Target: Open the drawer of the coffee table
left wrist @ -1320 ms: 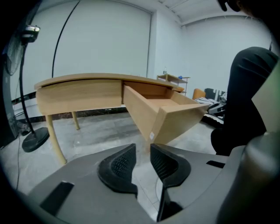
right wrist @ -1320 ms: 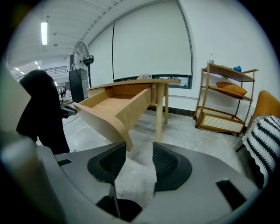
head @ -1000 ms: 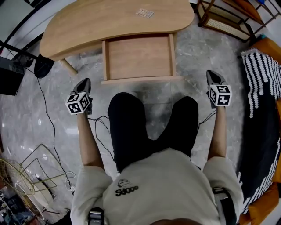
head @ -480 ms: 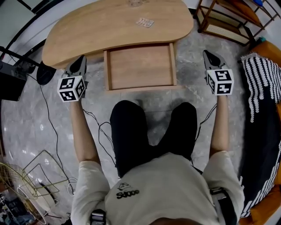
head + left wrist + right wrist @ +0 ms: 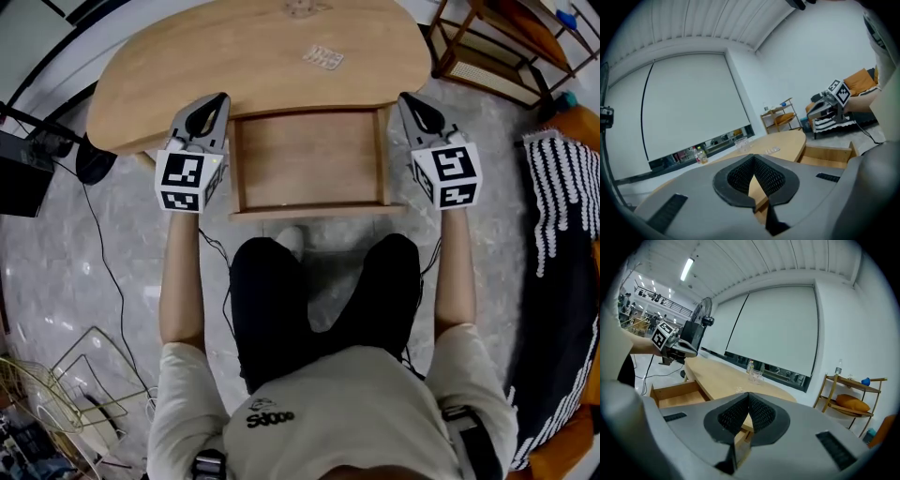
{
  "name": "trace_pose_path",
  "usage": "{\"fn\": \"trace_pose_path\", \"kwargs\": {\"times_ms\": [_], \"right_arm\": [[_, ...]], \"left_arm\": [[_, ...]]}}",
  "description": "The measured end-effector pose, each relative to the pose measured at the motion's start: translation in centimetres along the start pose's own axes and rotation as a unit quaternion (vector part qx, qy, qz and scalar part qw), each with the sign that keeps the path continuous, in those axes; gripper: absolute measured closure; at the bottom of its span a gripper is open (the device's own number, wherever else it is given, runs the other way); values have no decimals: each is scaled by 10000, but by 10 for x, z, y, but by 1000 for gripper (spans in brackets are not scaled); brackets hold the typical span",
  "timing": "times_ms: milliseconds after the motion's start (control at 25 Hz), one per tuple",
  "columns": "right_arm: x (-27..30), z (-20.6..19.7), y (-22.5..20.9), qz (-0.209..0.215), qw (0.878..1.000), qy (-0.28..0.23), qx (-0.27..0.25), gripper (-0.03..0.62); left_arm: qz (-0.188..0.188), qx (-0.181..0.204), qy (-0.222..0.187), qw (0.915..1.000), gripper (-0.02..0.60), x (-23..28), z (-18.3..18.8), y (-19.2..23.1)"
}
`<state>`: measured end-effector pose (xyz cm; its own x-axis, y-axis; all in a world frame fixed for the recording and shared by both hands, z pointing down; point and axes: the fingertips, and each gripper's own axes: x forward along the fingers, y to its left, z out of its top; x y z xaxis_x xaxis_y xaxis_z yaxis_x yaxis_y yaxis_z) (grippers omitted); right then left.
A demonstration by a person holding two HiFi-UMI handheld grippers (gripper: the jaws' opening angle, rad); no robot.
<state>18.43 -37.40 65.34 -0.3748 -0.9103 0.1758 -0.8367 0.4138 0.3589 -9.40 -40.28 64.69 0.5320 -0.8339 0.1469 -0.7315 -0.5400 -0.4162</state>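
The light wooden coffee table (image 5: pixel 187 56) fills the top of the head view, and its drawer (image 5: pixel 309 159) stands pulled out toward me, empty inside. My left gripper (image 5: pixel 217 99) hovers at the drawer's left side, shut with nothing between its pads. Over the drawer's right side my right gripper (image 5: pixel 409 99) is held the same way, shut and empty. In the left gripper view the closed jaws (image 5: pixel 753 160) point across the tabletop, with the open drawer (image 5: pixel 827 154) to the right. The right gripper view shows its shut jaws (image 5: pixel 748 396) and the drawer (image 5: pixel 677 394) at left.
A small clear packet (image 5: pixel 323 56) and a glass (image 5: pixel 300 7) lie on the tabletop. My black-trousered legs (image 5: pixel 319 291) are just before the drawer. A black box (image 5: pixel 19 164) and cables sit left, a wire rack (image 5: pixel 56 375) lower left, a wooden shelf (image 5: pixel 497 47) and striped fabric (image 5: pixel 562 187) right.
Both grippers have risen from beside my knees and moved forward and inward to flank the drawer at the table's edge. The drawer stays open.
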Motion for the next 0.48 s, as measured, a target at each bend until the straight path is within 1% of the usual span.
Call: {"fn": "trace_pose_path", "kwargs": {"times_ms": [80,240,360,480], "right_arm": [[16,5,-3,-20,10000,-7,-16,588],[38,24,-24,-217,9997,65,-59,588],[50,44,-44,-346,9991,218,-133,588],[58,65,-61,-294,9987,423,-1,588]], "left_arm": [[-109,60,-65,9999,563,15,4,3],[-207,-148,-132,9996,563,36,20,33],[-147,-235,19,9996,563,45,34,66],[-77,-289,234,9993,563,52,53,102]]}}
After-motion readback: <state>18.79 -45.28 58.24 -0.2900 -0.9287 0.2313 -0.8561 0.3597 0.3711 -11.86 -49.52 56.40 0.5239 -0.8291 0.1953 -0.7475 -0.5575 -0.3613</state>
